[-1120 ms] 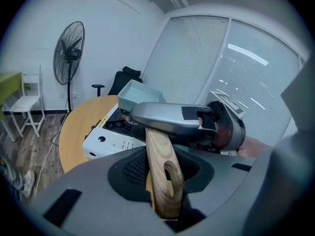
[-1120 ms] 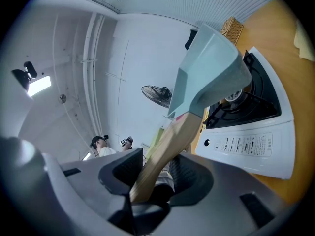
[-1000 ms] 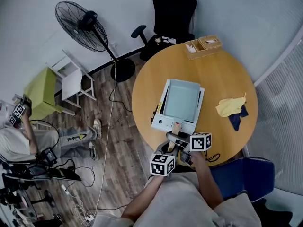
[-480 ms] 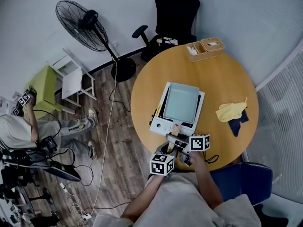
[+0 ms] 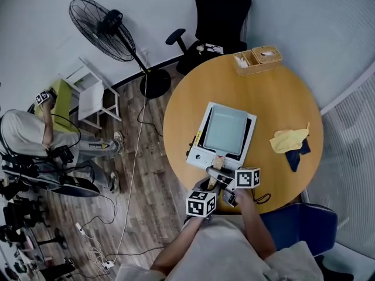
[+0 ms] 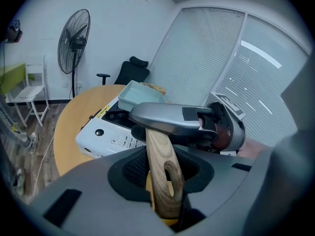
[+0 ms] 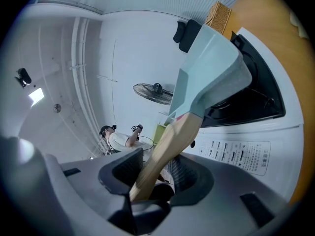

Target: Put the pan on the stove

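The square pale-blue pan (image 5: 225, 129) is already over the black cooktop of the induction stove (image 5: 201, 154) on the round table (image 5: 275, 92), so the carrying looks nearly done. The left gripper (image 5: 210, 186) has its fingers closed on the end of the wooden handle (image 6: 162, 176). The right gripper (image 5: 221, 174) clamps that handle nearer the pan. Whether the base rests flat is unclear, since the right gripper view suggests a tilt. Probably left to do: settle the pan and release both 2 grippers.
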Available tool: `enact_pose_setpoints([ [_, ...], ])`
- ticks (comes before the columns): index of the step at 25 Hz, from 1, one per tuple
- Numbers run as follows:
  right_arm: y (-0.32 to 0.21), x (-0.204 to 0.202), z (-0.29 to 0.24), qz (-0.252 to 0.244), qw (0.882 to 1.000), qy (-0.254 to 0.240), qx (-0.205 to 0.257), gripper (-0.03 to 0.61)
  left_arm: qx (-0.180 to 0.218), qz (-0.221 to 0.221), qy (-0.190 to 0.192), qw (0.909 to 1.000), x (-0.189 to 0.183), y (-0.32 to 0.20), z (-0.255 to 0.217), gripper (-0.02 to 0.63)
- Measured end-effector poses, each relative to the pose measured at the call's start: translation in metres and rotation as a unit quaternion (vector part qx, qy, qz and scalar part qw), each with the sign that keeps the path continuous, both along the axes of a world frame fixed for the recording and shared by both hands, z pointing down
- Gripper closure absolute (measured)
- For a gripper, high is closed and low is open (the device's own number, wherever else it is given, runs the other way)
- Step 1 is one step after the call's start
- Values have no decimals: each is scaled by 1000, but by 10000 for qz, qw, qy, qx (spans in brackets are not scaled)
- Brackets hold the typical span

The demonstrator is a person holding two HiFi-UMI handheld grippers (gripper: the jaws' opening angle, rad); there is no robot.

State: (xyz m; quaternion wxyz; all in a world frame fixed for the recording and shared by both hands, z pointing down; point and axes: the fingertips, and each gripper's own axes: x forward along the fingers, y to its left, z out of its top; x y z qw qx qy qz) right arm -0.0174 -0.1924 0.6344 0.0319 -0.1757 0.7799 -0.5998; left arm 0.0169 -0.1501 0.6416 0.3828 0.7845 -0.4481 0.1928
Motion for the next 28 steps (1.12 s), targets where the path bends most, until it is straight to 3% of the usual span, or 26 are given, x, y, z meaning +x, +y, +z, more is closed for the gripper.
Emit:
enact_pose_setpoints([
  [28, -9, -3, 26, 73, 9997, -37, -231, 399, -309, 127, -63, 9994, -4, -8, 25, 488],
])
